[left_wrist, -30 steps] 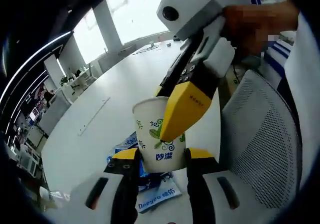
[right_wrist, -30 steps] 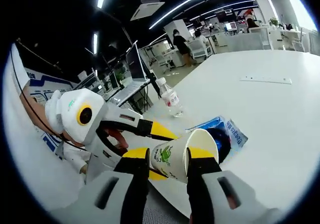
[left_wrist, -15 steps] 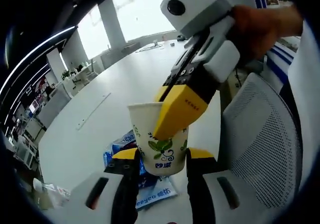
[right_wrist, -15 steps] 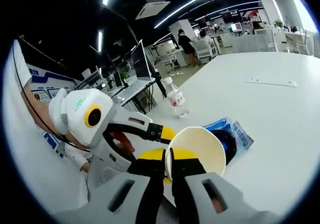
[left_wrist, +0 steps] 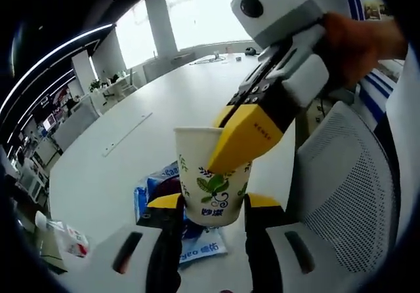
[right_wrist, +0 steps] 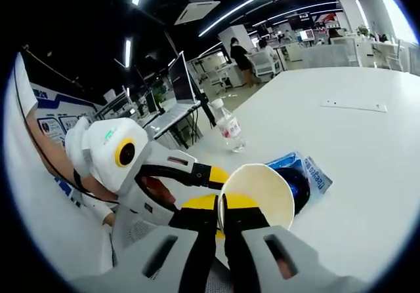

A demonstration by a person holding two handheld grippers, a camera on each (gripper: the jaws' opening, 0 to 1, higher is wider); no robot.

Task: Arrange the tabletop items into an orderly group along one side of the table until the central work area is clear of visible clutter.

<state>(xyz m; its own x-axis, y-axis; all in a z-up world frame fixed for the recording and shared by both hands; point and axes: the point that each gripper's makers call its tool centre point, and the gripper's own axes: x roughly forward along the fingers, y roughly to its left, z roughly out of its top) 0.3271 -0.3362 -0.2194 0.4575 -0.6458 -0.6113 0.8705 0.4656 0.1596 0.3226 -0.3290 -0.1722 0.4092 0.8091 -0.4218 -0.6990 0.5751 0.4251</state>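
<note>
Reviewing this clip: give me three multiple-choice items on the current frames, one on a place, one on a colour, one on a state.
1. Where does the blue packet lie?
A. On the mesh chair
B. On the white table, behind the paper cup
C. Inside the cup

2. What colour are the leaf prints on the paper cup?
A. Red
B. Green
C. Purple

3. How is the right claw set?
A. Shut on the cup's rim
B. Wide open, away from the cup
C. Gripping the bottle

Key: 1 B, the packet rests flat on the tabletop beyond the cup. 2 B, green leaves show on the cup wall. 3 A, its jaws pinch the rim between them.
</note>
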